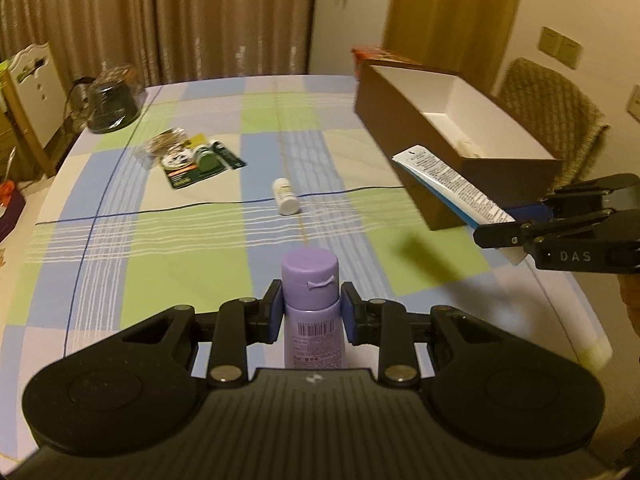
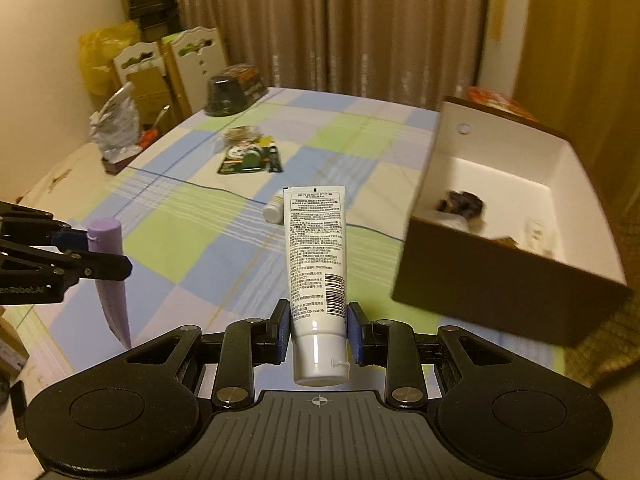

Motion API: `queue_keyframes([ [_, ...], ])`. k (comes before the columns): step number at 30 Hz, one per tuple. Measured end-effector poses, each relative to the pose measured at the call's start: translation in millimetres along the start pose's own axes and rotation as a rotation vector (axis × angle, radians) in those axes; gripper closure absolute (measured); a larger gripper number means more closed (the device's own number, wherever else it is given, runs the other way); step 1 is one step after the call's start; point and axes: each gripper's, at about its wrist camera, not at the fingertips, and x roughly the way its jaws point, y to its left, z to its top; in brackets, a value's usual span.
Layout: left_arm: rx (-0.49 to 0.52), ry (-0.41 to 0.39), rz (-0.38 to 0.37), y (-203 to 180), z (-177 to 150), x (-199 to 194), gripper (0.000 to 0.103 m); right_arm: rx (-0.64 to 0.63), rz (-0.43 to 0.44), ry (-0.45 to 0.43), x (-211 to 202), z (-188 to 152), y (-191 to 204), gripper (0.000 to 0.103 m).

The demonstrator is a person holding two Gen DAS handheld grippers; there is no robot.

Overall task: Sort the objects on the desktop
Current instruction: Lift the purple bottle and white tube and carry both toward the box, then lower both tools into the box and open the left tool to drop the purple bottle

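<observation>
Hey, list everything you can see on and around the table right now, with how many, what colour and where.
purple tube: one, lilac, held above the table in the left gripper
white tube: one, white with black print, held in the right gripper
small bottle: one, white, lying mid-table
green packet: one, green and white card, far left part of the table
clear packet: one, see-through, touching the green packet's far side
dark tub: one, black, far left corner
open box: one, brown outside, white inside, right side, some items inside
tablecloth: one, blue, green and white check
wicker chair: one, tan, behind the box
curtains: brown, back wall
left gripper: black, blue fingers
right gripper: black, blue fingers
</observation>
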Motion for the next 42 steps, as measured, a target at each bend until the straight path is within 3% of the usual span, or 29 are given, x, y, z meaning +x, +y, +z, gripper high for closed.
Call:
queue_keyframes([
  [10, 0.105, -0.026, -0.124, -42.1, -5.9, -11.1, 0.078, 0.109, -0.16, -0.037, -61.7, -36.9, -16.2, 0.075],
  [20, 0.177, -0.03, -0.206, -81.7, -3.5, -10.9, 0.078, 0.187, -0.25, -0.07, -101.5, -52.0, -43.3, 0.075],
  [33, 0.155, -0.042, -0.205, -106.3, 27.7, 12.6, 0.078, 0.161, -0.205, -0.072, -87.0, -25.0, -90.8, 0.075],
  [42, 0.168, -0.094, -0.206, -122.2, 77.2, 27.1, 0.078, 0.188, -0.17, -0.122, -73.8, 7.3, -129.1, 0.075],
])
